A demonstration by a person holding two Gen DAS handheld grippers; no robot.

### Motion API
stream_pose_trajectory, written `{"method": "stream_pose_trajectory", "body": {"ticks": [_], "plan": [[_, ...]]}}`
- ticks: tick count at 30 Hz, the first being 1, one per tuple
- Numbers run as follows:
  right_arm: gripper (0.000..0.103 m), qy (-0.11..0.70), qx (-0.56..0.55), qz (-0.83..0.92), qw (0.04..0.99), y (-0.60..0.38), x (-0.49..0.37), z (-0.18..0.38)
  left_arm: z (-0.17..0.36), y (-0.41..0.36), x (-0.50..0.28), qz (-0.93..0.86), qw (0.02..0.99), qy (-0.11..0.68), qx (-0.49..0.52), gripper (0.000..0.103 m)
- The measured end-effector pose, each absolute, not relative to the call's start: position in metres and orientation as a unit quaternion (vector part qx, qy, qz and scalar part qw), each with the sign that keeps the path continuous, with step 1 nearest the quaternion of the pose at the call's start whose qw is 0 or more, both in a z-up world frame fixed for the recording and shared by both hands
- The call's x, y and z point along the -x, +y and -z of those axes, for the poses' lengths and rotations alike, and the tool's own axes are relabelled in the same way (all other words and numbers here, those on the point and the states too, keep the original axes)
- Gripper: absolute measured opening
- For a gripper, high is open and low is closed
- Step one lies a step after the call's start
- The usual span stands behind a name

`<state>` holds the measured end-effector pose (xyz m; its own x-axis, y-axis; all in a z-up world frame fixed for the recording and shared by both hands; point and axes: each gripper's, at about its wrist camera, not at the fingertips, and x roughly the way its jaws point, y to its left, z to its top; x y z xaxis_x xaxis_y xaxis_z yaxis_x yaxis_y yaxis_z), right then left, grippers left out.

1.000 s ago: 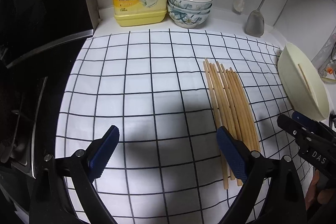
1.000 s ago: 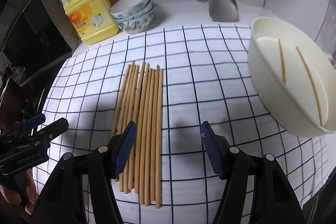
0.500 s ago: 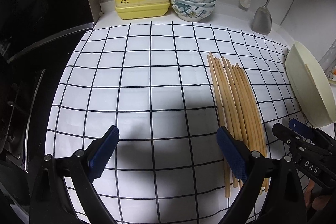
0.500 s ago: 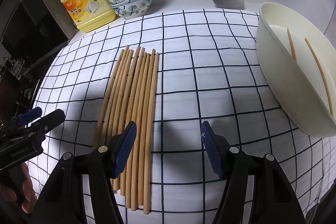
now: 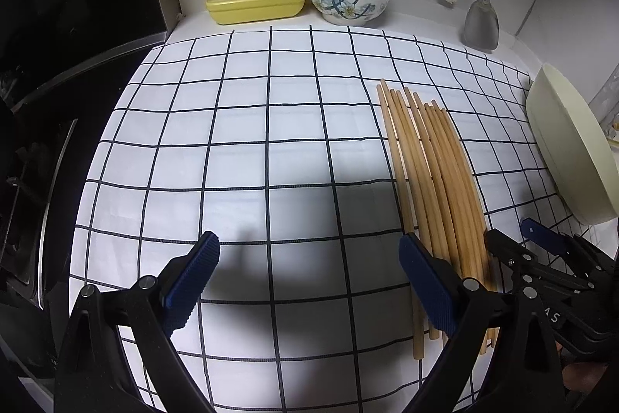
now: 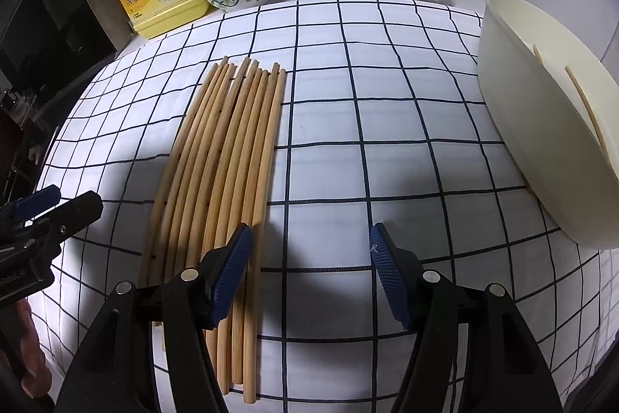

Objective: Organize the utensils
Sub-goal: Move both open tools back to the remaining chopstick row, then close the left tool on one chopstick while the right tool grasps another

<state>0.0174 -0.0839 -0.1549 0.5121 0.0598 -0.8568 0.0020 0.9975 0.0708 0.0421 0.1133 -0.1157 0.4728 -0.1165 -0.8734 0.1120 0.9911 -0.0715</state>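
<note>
The left gripper [image 5: 307, 281] hung with jaws spread wide, holding nothing, above the checked cloth [image 5: 251, 142]. The right gripper [image 6: 309, 273] gaped equally wide and empty, its left finger [image 6: 230, 273] over the chopsticks [image 6: 228, 157] lying side by side beside the cream bowl [image 6: 514, 126]

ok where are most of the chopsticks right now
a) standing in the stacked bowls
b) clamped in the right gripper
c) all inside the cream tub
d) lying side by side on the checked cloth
D: the chopsticks lie in a flat row on the checked cloth, and only two sit in the cream tub; the right gripper is open and holds nothing.
</note>
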Motion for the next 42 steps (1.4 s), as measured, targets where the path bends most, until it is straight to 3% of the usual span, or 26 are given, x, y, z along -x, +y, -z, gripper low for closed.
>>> {"method": "stream_pose_trajectory", "body": {"ticks": [18,42], "plan": [[0.061,0.481,0.021,-0.014,0.876,-0.082,-0.016,0.159,0.124,0.099,-0.045,0.076,0.859,0.507,-0.015,0.092],[0.061,0.472,0.006,0.008,0.882,-0.111,-0.021,0.158,0.15,0.074,-0.06,0.08,0.851,0.516,-0.054,0.095]]}}
